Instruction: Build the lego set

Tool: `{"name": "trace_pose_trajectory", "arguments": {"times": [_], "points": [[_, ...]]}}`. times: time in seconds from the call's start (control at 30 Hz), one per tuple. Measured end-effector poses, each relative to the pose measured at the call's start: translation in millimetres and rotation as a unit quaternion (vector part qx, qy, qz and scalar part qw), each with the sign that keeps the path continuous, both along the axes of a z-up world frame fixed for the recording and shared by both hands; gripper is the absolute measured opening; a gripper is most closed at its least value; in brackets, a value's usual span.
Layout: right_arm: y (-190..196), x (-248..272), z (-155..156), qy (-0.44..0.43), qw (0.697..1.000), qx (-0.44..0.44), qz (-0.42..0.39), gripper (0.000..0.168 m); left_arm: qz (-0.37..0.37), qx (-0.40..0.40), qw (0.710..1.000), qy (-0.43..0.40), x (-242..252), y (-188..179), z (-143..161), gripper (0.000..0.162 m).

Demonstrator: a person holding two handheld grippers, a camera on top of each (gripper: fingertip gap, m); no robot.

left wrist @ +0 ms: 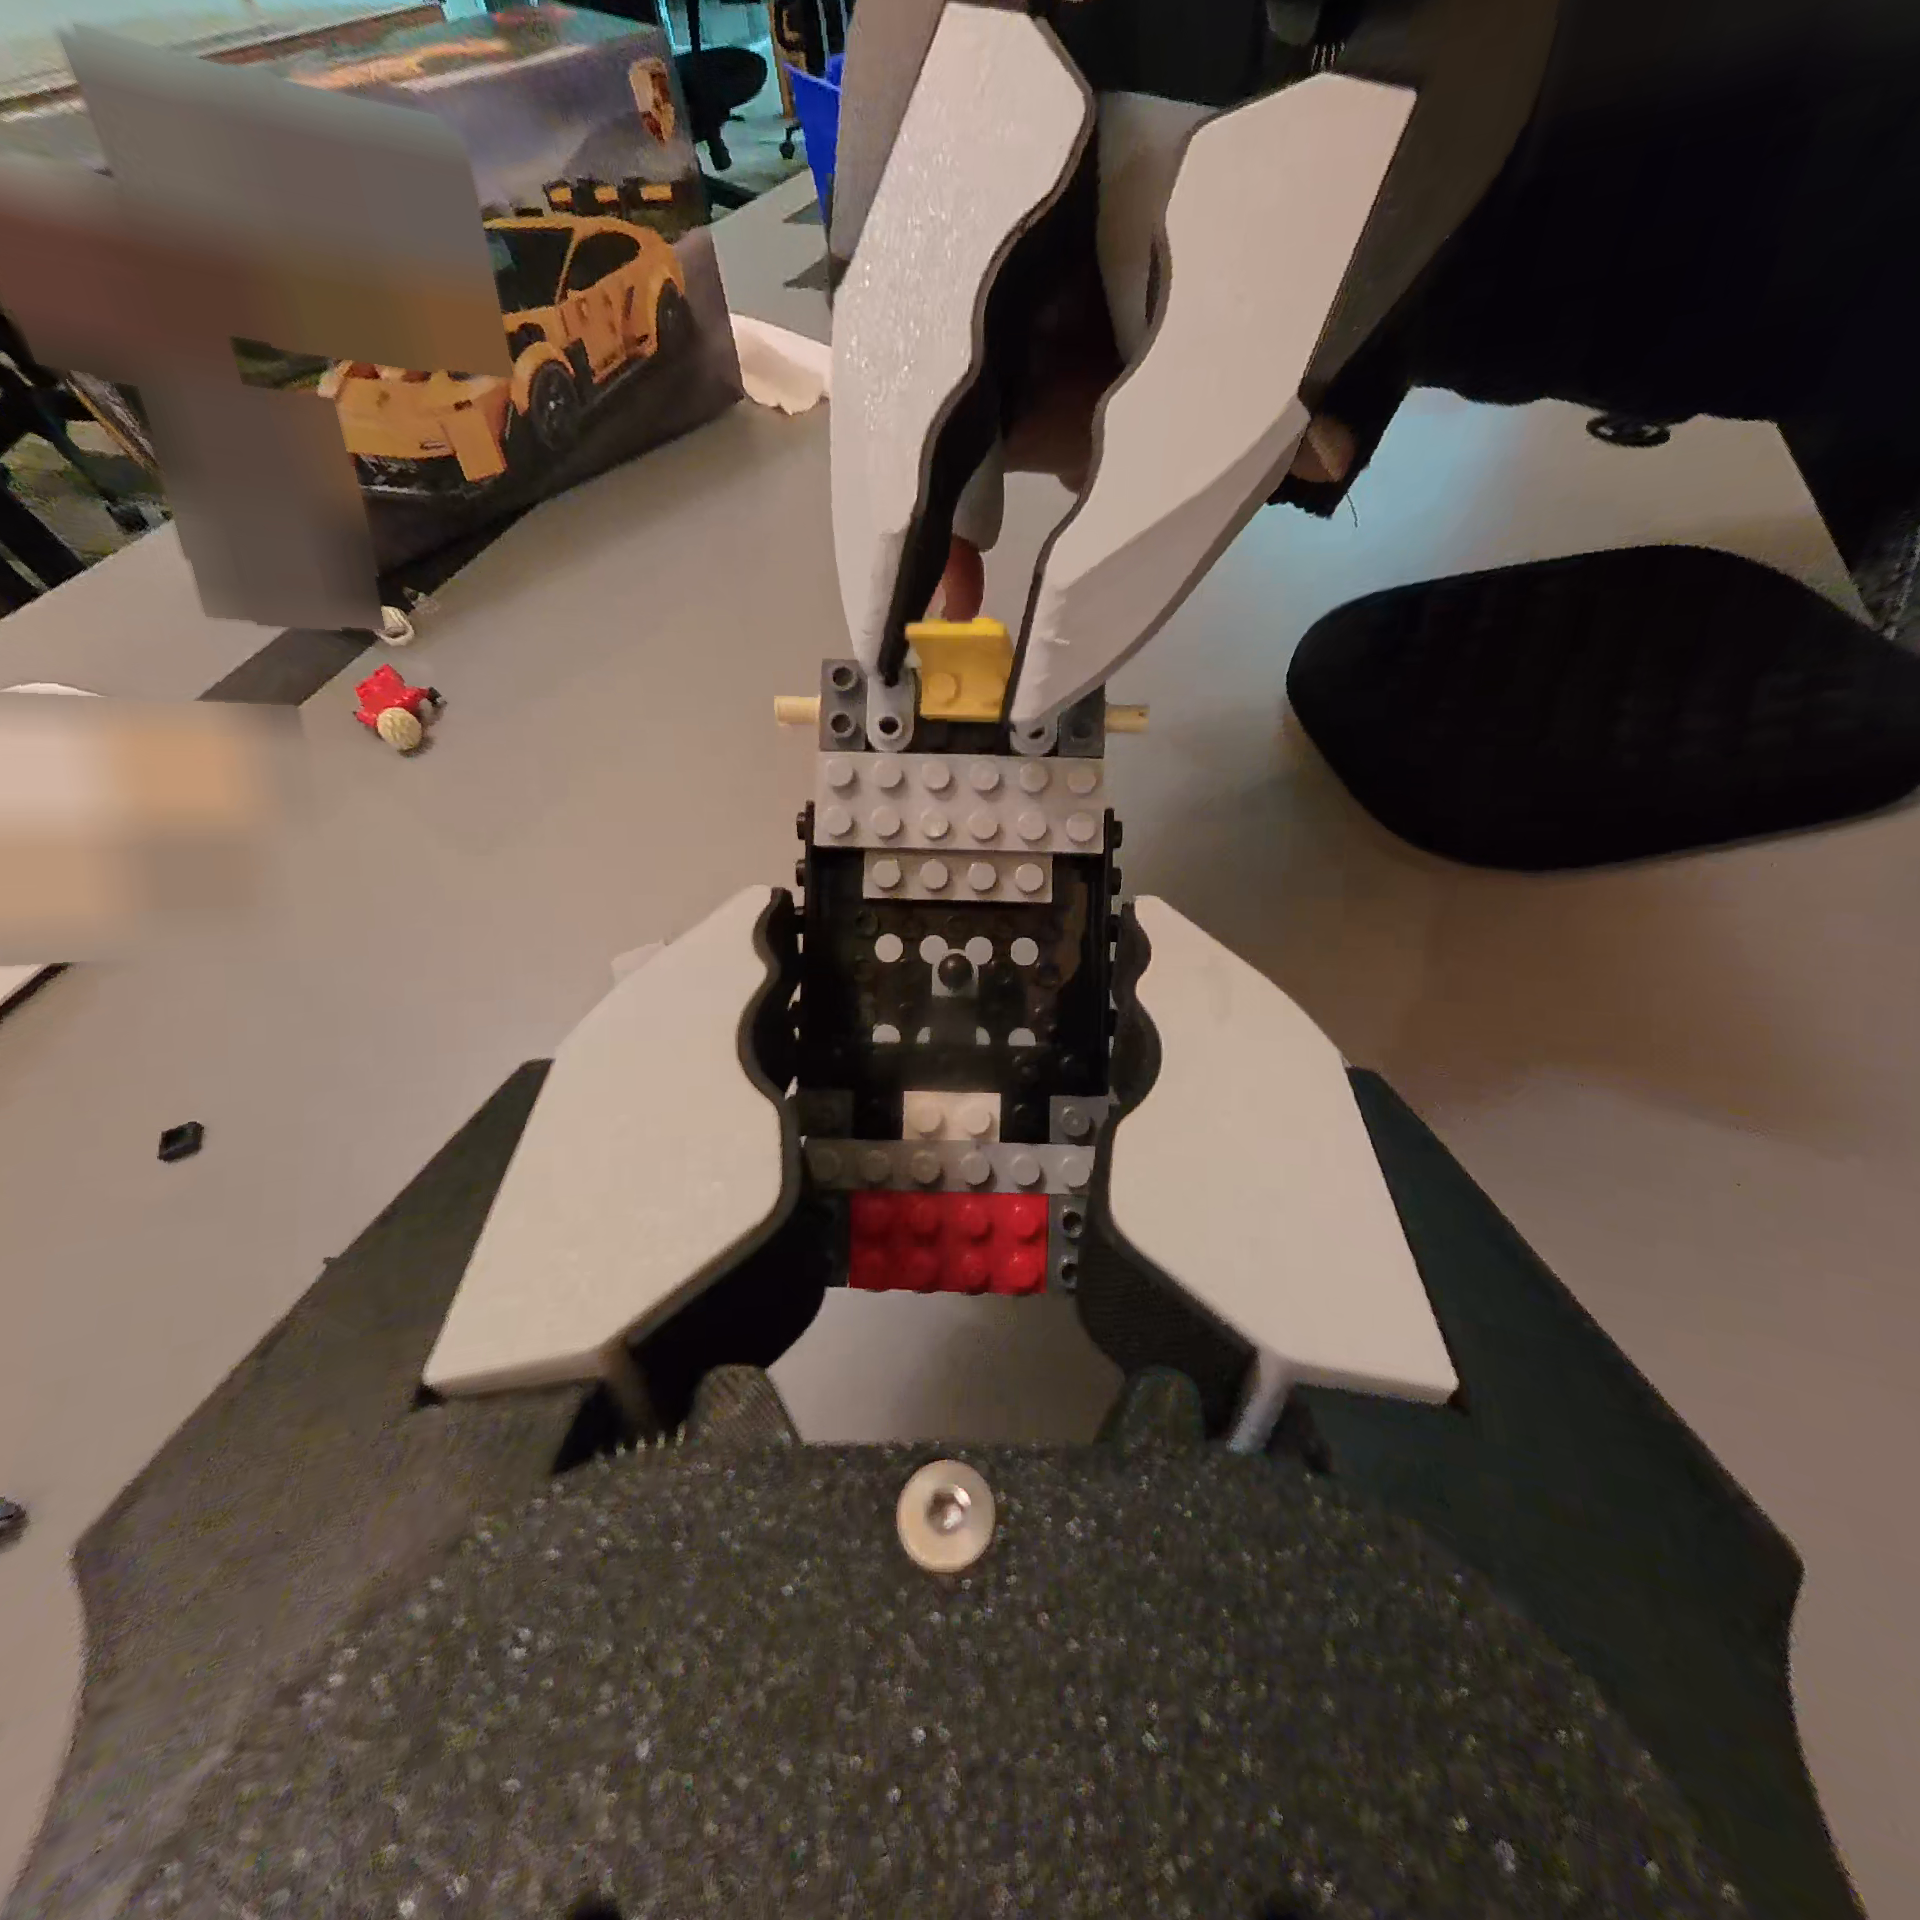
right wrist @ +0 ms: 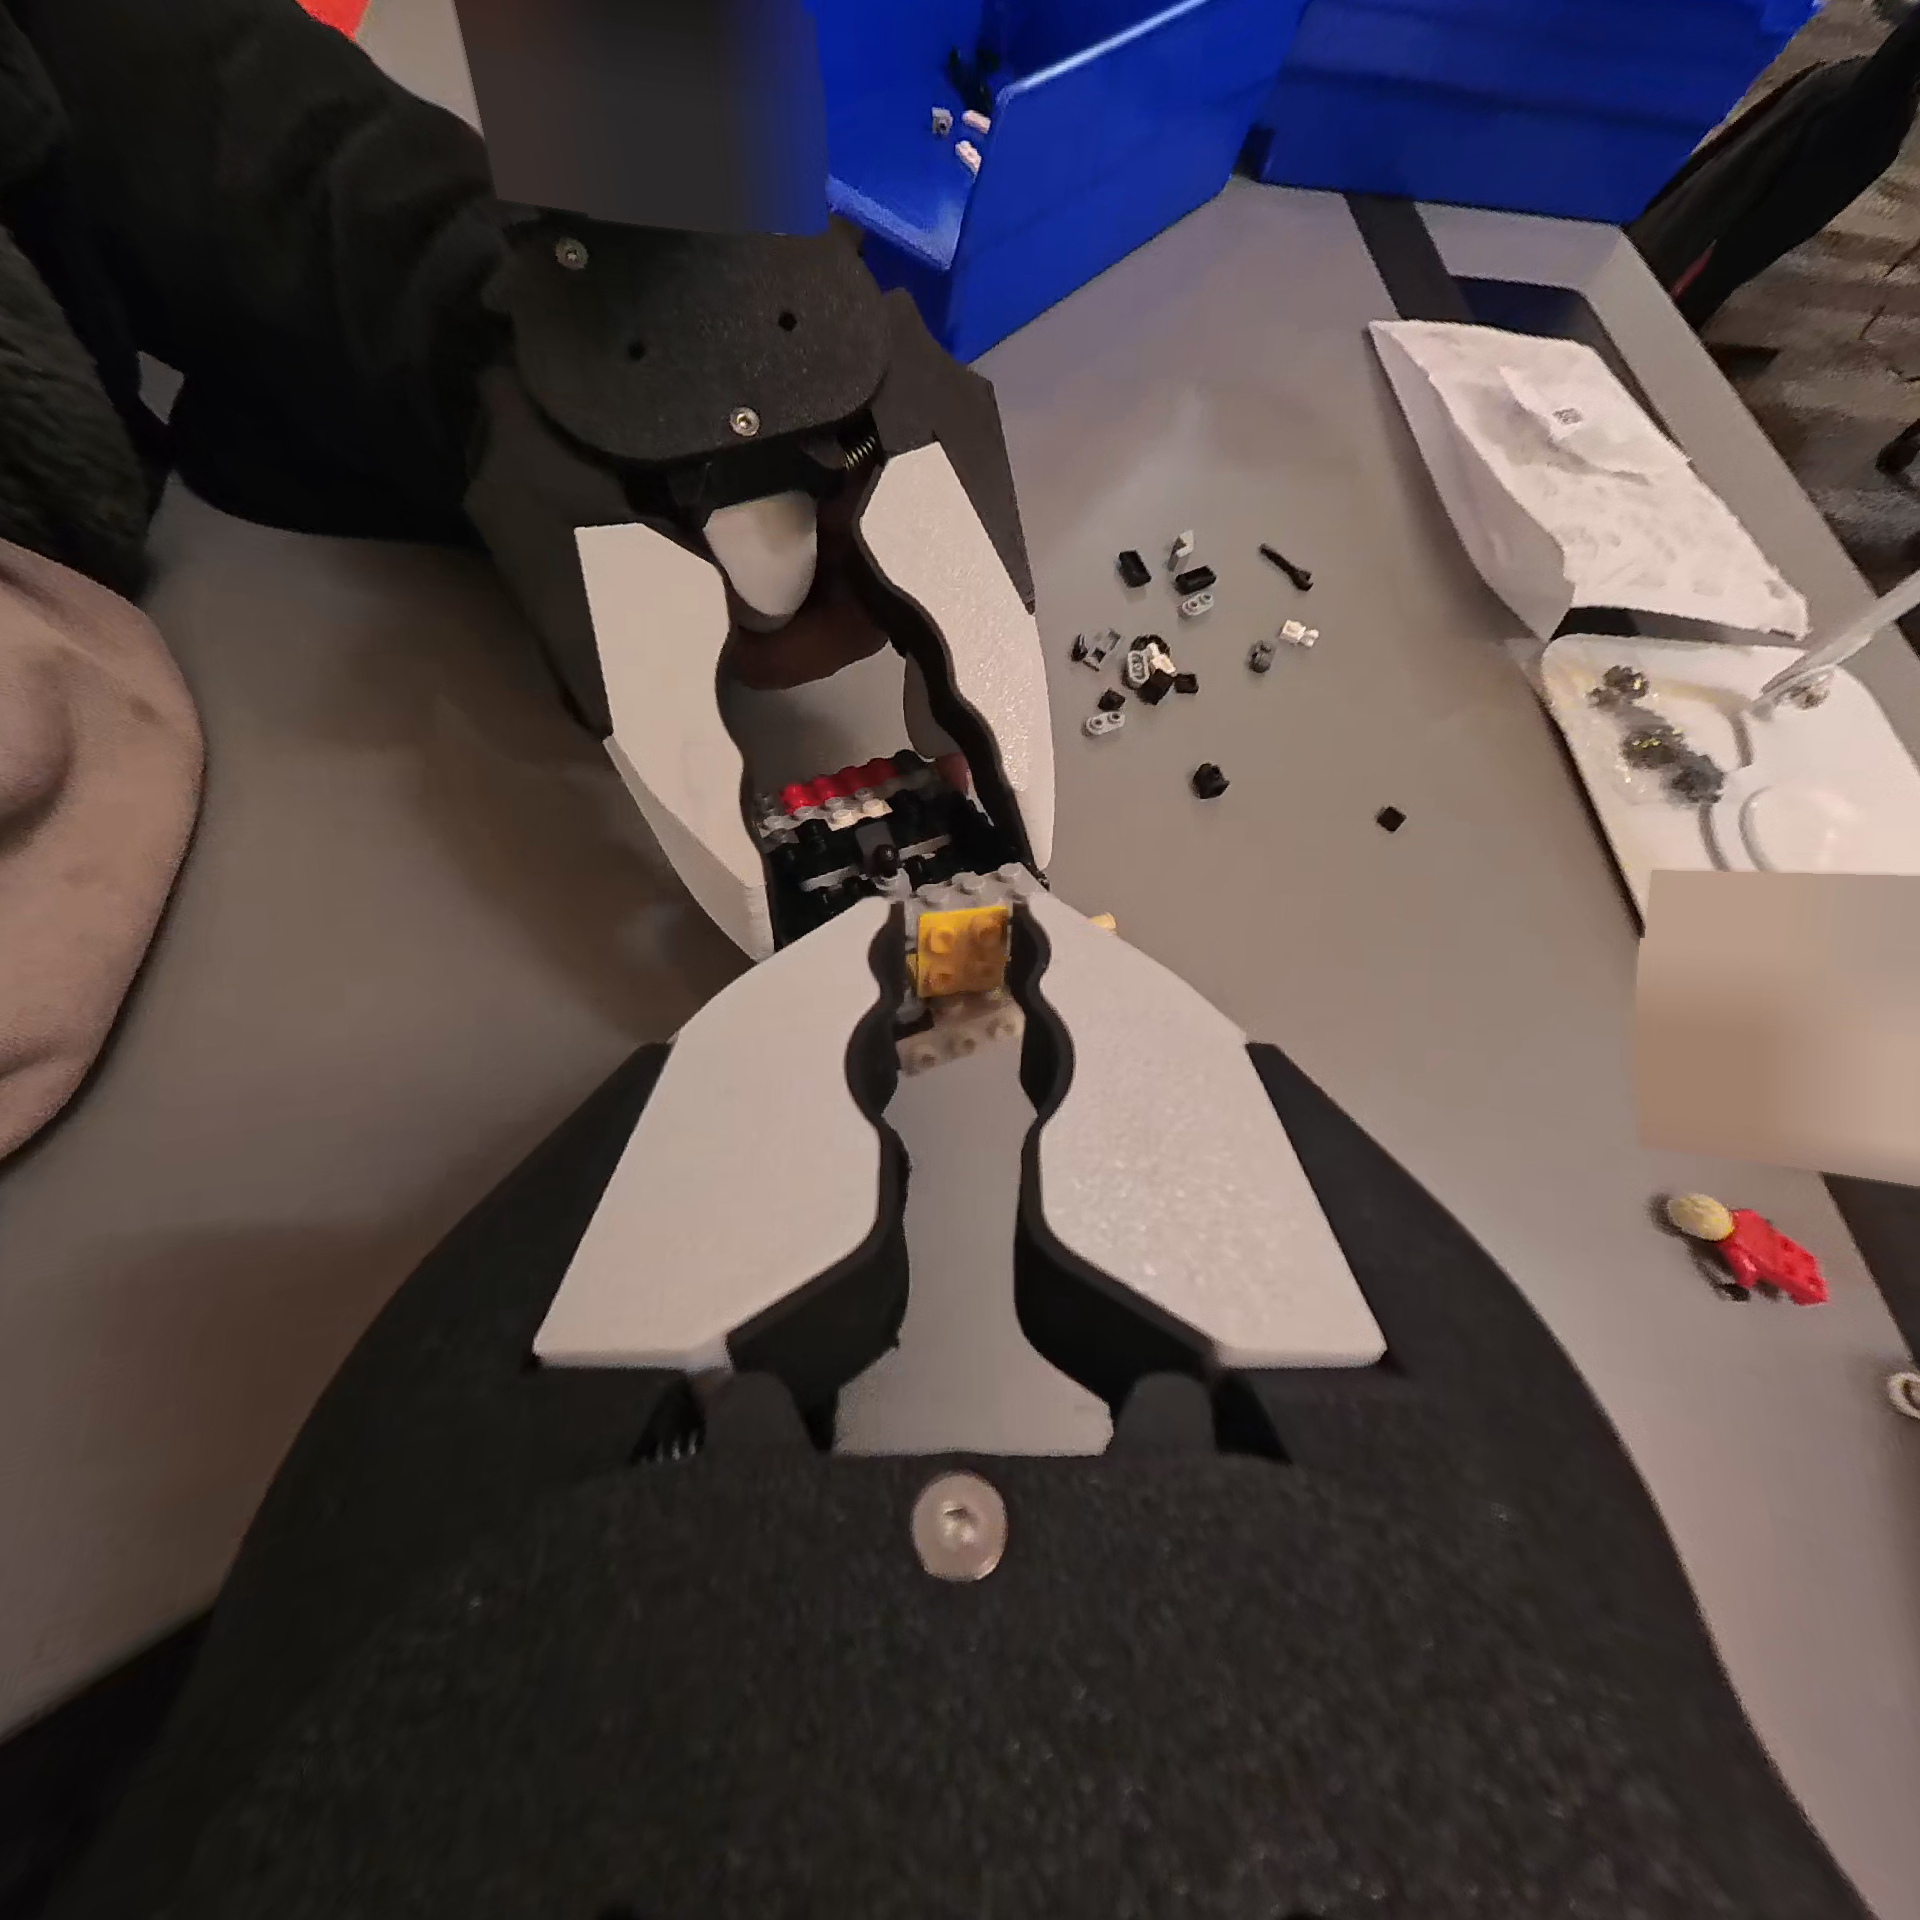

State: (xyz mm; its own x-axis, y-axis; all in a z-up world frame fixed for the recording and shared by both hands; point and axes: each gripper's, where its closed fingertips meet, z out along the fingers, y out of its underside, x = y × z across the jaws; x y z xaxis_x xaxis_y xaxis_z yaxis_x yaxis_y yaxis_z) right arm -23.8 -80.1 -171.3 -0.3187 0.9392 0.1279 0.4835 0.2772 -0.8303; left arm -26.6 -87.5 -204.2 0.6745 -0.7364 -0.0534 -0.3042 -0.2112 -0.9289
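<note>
- Studded plastic chassis (left wrist: 956, 997): black base, light grey plates, one white brick, one red brick.
- Small yellow studded brick (right wrist: 961, 951).
- Matte tabletop (left wrist: 582, 831): plain grey.
- Plastic bins (right wrist: 1091, 156): blue.

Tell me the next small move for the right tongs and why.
Probably press the yellow piece straight down. The right tongs grip it at the far end of the car chassis, which the left tongs clamp by its sides, and the piece looks perched above the grey plates, not yet seated.
</note>
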Motion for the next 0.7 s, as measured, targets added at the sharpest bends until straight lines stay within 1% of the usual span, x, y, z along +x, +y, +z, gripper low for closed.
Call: {"name": "trace_pose_trajectory", "arguments": {"times": [0.2, 0.43, 0.53, 0.7], "points": [[2, 0, 6, 0.003, 1.0, 0.007, 0.002, 0.019, -0.004, 0.0, 1.0, -0.022, -1, -2, 7, 0.058], [3, 3, 12, 0.006, 1.0, 0.0, 0.0, 0.021, -0.001, -0.001, 1.0, -0.016, -2, -1, 6, 0.058], [5, 8, 15, 0.007, 1.0, 0.0, -0.026, 0.022, 0.008, -0.008, 1.0, -0.006, -6, 1, 3, 0.058], [4, 7, 2, -0.003, 0.996, 0.024, -0.087, 0.022, 0.021, -0.014, 0.999, 0.021, -8, 3, -4, 0.058]]}}
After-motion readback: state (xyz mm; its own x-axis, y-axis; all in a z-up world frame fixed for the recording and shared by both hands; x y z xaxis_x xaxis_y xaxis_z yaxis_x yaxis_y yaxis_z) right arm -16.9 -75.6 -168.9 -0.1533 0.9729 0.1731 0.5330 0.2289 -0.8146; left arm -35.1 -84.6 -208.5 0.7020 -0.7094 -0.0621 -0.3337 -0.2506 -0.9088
